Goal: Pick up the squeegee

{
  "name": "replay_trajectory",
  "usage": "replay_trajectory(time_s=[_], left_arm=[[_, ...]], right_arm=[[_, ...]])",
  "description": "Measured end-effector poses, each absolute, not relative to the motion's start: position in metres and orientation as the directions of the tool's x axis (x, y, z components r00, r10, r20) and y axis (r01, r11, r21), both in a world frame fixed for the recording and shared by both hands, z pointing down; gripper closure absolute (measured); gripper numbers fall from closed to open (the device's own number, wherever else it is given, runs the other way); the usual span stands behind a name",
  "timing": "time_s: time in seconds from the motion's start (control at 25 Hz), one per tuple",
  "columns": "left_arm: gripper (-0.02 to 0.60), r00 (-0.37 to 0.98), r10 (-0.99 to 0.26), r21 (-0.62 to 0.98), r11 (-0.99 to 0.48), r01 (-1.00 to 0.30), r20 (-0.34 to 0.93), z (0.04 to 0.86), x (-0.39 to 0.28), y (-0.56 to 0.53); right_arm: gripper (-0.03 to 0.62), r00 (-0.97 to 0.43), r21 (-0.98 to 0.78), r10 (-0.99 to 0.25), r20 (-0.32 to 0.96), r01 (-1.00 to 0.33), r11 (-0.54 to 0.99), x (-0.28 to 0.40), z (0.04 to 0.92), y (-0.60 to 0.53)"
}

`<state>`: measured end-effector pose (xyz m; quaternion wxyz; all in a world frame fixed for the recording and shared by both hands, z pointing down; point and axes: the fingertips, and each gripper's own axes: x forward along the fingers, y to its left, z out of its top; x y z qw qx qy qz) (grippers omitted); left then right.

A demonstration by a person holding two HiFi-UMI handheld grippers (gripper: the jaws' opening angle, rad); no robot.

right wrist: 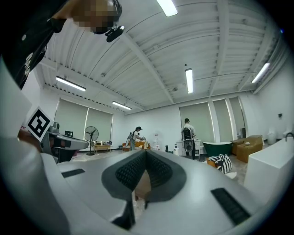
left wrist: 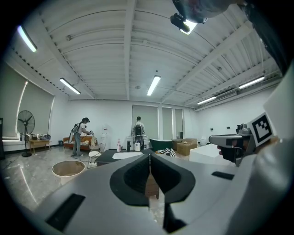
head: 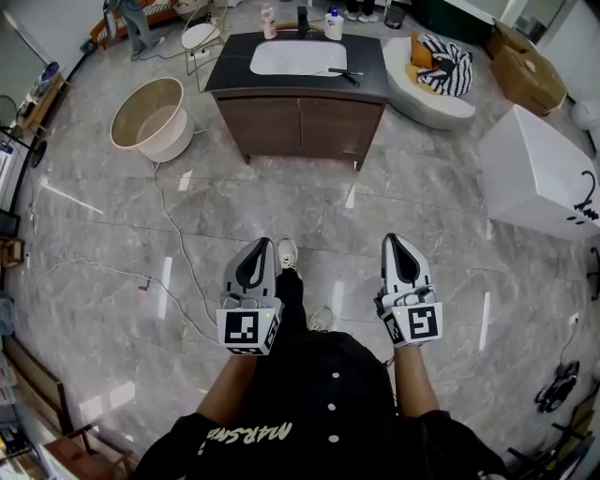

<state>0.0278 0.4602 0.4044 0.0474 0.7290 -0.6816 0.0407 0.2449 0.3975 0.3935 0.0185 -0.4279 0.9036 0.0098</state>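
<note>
On the dark countertop (head: 370, 82) of the vanity (head: 300, 127), the squeegee (head: 339, 73) is seen as a thin dark object. It lies flat, partly across the right rim of the white basin (head: 298, 58). Its blade and handle cannot be told apart at this size. A faucet (head: 303, 19) and two bottles (head: 269, 21) (head: 333, 23) stand along the far edge of the countertop, behind the basin.

The squeegee lies well apart from both grippers, with a wide stretch of grey marble floor (head: 281, 206) between them. The left gripper (head: 261, 247) is held low in the head view, pointed toward the vanity. In its own view (left wrist: 149, 158) the two dark ribbed pads are pressed together with nothing between them. The right gripper (head: 397, 242) is held beside it, near level and likewise pointed toward the vanity. In its own view (right wrist: 145, 153) the pads are also closed on each other and empty.

Flanking the vanity are a round beige tub (head: 150, 117) to its left and a white seat holding a striped cloth (head: 441, 66) to its right. A white box (head: 539, 169) stands farther right. A thin cable (head: 178, 244) is seen across the floor.
</note>
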Motion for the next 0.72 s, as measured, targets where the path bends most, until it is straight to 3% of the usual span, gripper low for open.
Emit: replay_trajectory(time_s=[0.72], left_arm=[[0.563,0.095,-0.988,-0.002,-0.096,-0.995,0.122,0.403,-0.017,0.309]], right_arm=[[0.597,-0.626,0.04,-0.78,-0.015,-0.78,0.625,0.2,0.393,0.258]])
